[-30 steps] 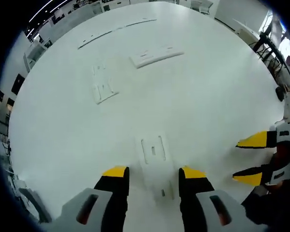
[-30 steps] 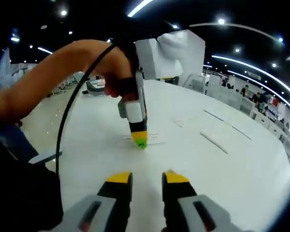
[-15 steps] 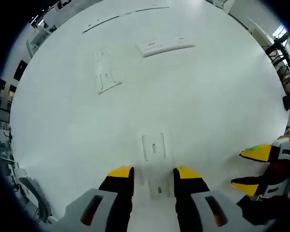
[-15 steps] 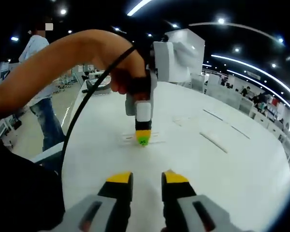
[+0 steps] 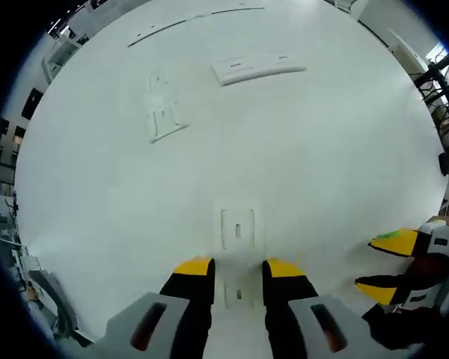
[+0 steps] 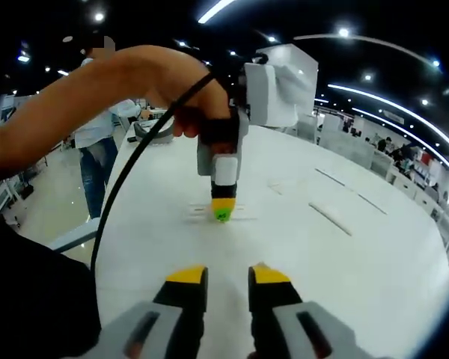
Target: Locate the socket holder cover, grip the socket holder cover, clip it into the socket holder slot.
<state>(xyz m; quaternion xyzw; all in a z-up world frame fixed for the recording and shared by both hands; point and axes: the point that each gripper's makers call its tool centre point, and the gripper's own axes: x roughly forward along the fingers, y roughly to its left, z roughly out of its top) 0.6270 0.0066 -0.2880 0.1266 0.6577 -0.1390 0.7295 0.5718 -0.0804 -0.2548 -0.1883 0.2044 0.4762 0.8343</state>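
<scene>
Socket holder cover (image 5: 237, 250) lying flat on the white table (image 5: 322, 149), near end between the left gripper (image 5: 236, 267) jaws, set narrowly apart, straddling but not visibly pinching. Looks like thin, light, stiff, smooth plastic; best pinched across its long edges. Right gripper (image 6: 227, 274) slightly parted, holding nothing

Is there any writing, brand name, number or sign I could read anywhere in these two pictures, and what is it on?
None can be read.
The white plastic piece between the left tongs: plain, no lettering visible.
The other white pieces on the table: no print visible.
The hall behind: too far and blurred to read.
</scene>
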